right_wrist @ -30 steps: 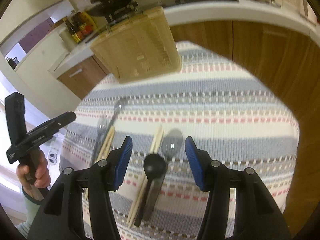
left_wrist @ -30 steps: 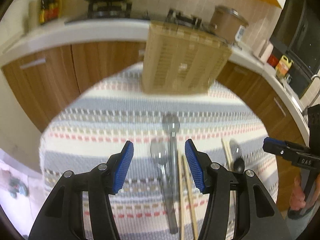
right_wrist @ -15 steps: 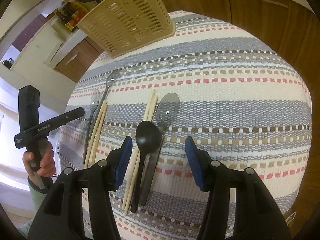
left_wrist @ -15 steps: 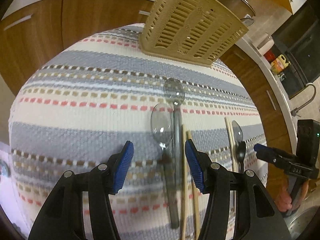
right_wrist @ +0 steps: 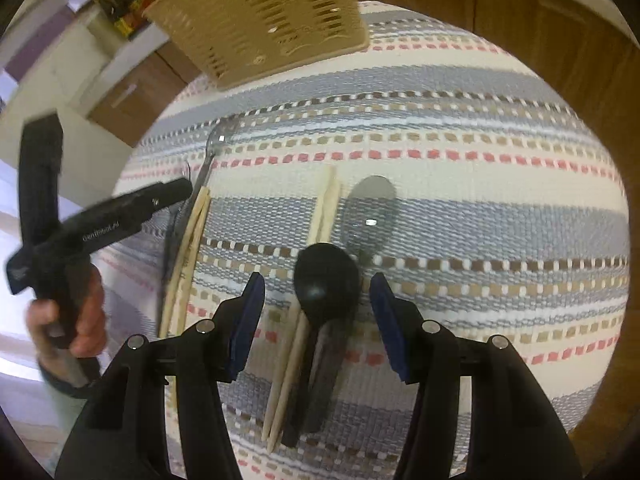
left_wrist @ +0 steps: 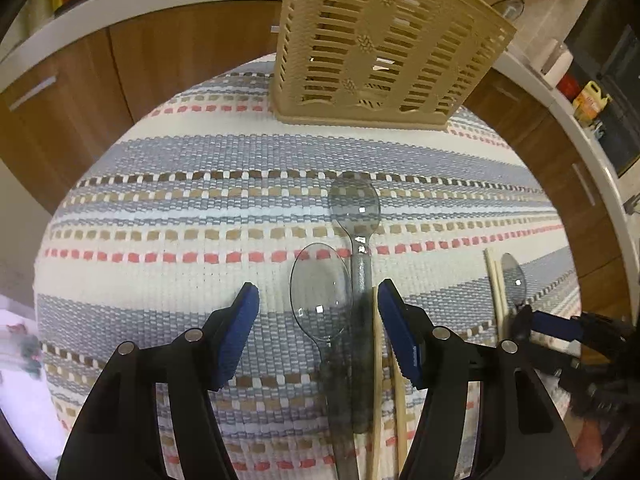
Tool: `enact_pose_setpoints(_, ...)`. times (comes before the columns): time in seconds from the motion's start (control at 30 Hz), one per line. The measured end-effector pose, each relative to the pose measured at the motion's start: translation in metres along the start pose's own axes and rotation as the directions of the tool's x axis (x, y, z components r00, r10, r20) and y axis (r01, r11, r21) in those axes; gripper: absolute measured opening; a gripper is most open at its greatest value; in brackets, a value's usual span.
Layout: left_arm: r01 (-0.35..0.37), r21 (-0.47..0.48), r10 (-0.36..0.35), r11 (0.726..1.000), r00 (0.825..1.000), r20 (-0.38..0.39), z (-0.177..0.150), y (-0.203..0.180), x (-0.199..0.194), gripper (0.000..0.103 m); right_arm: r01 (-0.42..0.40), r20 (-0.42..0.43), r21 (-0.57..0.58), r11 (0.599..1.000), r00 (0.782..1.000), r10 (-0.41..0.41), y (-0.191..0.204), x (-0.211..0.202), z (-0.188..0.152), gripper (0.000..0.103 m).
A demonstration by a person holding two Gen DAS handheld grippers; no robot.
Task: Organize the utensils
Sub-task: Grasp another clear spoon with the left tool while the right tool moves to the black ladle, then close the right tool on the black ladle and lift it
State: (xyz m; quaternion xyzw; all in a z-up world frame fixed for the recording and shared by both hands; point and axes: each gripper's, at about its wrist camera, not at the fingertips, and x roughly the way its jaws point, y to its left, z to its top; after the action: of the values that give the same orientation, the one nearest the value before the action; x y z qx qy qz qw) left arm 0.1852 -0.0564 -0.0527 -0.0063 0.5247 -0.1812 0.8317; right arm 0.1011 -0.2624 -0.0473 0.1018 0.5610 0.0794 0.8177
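In the left wrist view my left gripper [left_wrist: 318, 304] is open, low over the striped cloth, straddling a clear plastic spoon [left_wrist: 320, 296], a longer grey clear spoon [left_wrist: 356, 208] and a pair of wooden chopsticks [left_wrist: 376, 380]. In the right wrist view my right gripper [right_wrist: 316, 292] is open over a black spoon [right_wrist: 326, 276], with a second pair of chopsticks [right_wrist: 326, 208] and a grey clear spoon [right_wrist: 370, 208] beside it. A beige slotted utensil basket [left_wrist: 380, 48] stands at the far edge of the cloth.
The striped woven cloth [left_wrist: 180, 200] covers a round table. Wooden cabinets [left_wrist: 160, 52] and a white counter lie behind. The left gripper's body and the hand holding it show at the left of the right wrist view [right_wrist: 100, 224].
Both grippers have dropped lower and closer to the utensils, which now look larger between the fingers. Both stay open and nothing has been picked up.
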Motion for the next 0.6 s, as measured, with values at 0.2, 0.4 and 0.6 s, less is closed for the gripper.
enact_pose_setpoints(0.2, -0.082, 0.022, 0.082, 0.996, 0.997, 0.003, 0.006, -0.016, 0.008, 0.054, 0.147, 0.028, -0.070, 0.987, 0.989, -0.145, 0.022, 0.013, -0.003, 0.047)
enact_pose_setpoints(0.4, -0.101, 0.044, 0.101, 0.994, 0.995, 0.012, 0.013, -0.039, 0.015, 0.031, 0.168, 0.054, -0.093, 0.981, 0.985, -0.164, 0.023, 0.017, -0.006, 0.034)
enact_pose_setpoints(0.6, -0.056, 0.033, 0.054, 0.998, 0.997, 0.050, 0.010, -0.039, 0.009, 0.031, 0.129, 0.102, -0.074, 0.989, 0.987, -0.121, 0.005, -0.001, -0.011, 0.034)
